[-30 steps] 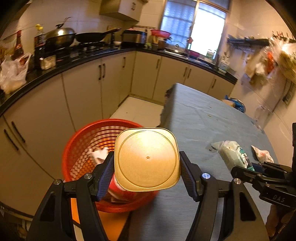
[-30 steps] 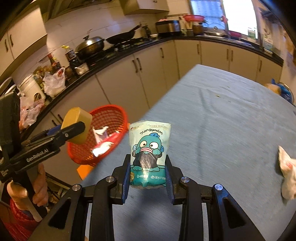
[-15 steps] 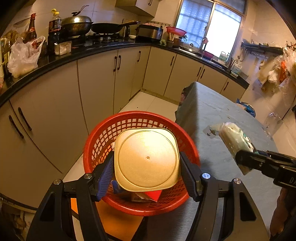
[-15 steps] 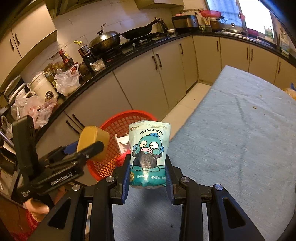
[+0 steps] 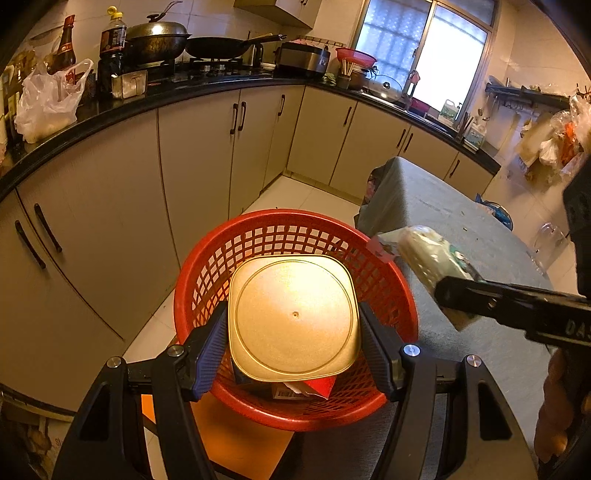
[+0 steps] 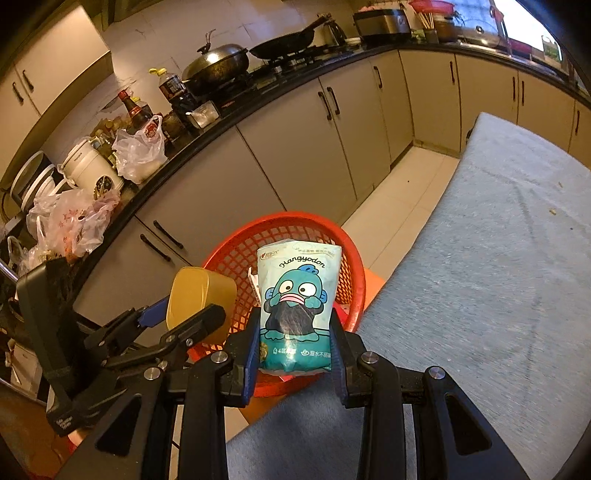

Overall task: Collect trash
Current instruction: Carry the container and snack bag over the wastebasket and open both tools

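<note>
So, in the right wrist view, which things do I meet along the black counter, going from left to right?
White rice cooker → white plastic bag → dark sauce bottle → yellow-capped oil bottle → lidded wok → black frying pan → steel appliance.

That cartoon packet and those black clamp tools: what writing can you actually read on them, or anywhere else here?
"Hangyodon": on the teal packet, above the cartoon fish, held in the right gripper.
"4": bottom of the same packet; the Chinese print beside it and along its top is too small to read.
"DA": on the right gripper's body in the left wrist view, cut off.
Left gripper: lettering too blurred.
Bottle labels on the counter: unreadable.
</note>
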